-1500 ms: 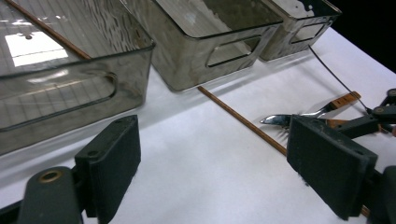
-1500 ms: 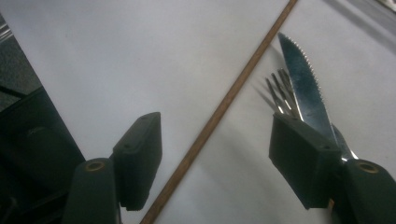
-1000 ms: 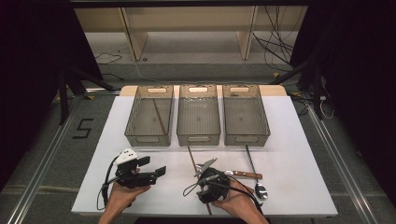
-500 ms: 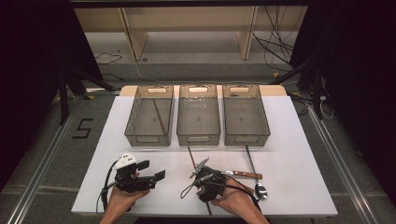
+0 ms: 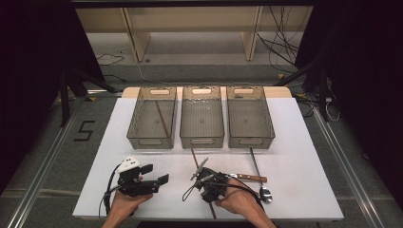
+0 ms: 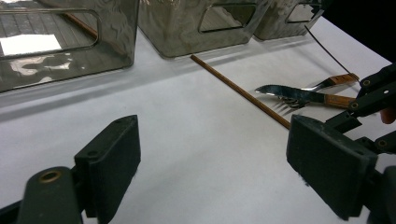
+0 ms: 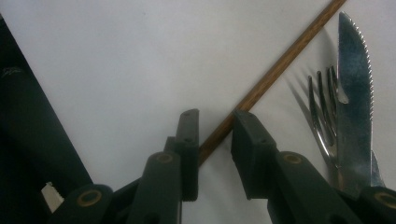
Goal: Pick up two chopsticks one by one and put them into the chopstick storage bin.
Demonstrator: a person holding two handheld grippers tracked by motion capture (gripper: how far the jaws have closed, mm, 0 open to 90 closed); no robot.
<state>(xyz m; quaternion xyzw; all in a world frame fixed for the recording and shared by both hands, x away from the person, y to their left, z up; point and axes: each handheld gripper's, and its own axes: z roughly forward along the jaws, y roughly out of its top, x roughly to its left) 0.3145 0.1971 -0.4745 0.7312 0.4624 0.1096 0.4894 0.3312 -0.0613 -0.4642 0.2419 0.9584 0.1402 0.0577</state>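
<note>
A brown chopstick [image 5: 194, 159] lies on the white table [image 5: 304, 142], running from the middle bin toward the person. My right gripper [image 5: 205, 180] sits low over its near part. In the right gripper view the chopstick [image 7: 280, 65] crosses slantwise between the jaws of the right gripper [image 7: 215, 130]. They have just been closing, and a gap still shows around the stick. A fork [image 7: 322, 107] and a serrated knife [image 7: 355, 84] lie just right of those jaws. My left gripper [image 5: 156, 174] rests at the front left, its jaws of the left gripper [image 6: 215, 144] wide apart over bare table.
Three smoky plastic bins [image 5: 202, 116] stand in a row at mid table. The left bin [image 5: 138, 121] holds another chopstick [image 5: 161, 118]. A spoon [image 5: 264, 192] with a long thin handle and the knife's wooden handle [image 5: 249, 178] lie to the right of my right hand.
The right hand has edged slightly left over the chopstick. The left hand and the cutlery have stayed where they were.
</note>
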